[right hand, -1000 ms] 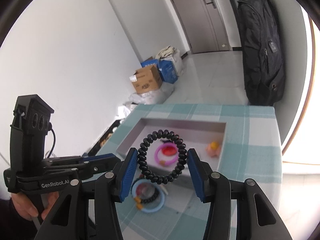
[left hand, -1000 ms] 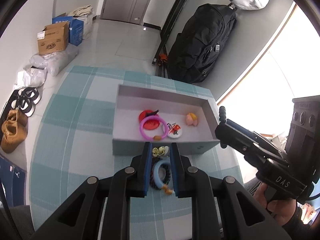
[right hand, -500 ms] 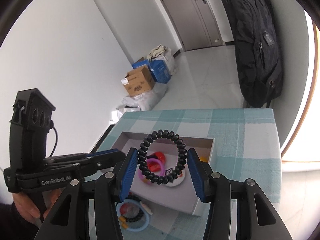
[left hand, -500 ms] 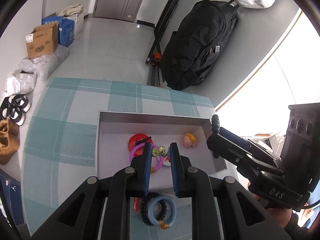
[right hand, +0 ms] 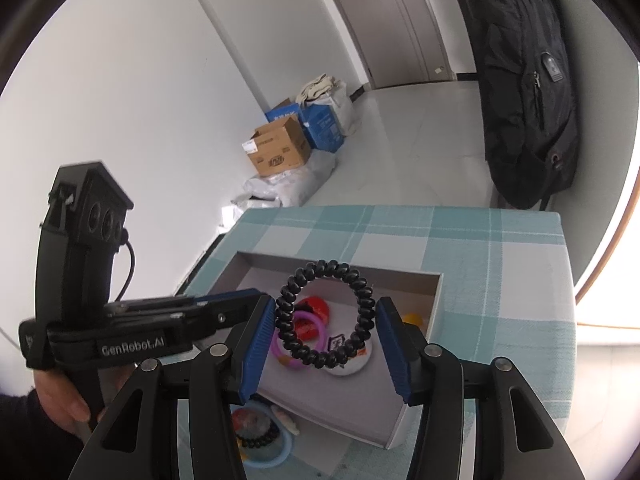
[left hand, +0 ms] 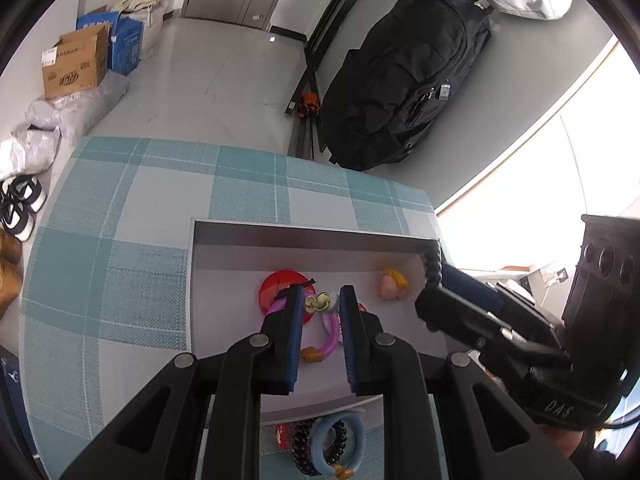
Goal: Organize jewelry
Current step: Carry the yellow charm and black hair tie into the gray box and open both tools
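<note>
A: Where's the black coil bracelet (right hand: 326, 316)?
B: Clamped upright in the right gripper (right hand: 326, 322) — above the grey tray (right hand: 436, 304).
A: The left gripper (left hand: 320, 303)?
B: Pinching a small yellow-green charm (left hand: 318, 302) over the tray, above the pink ring (left hand: 330, 330) — bare floor behind it.

Bracelets (left hand: 328, 446) lie before the tray (left hand: 224, 248), seemingly touching.

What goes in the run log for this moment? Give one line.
left hand-held gripper: shut on small green charm | right hand-held gripper: shut on black coil hair tie | both over grey tray | blue ring: on tablecloth
</note>
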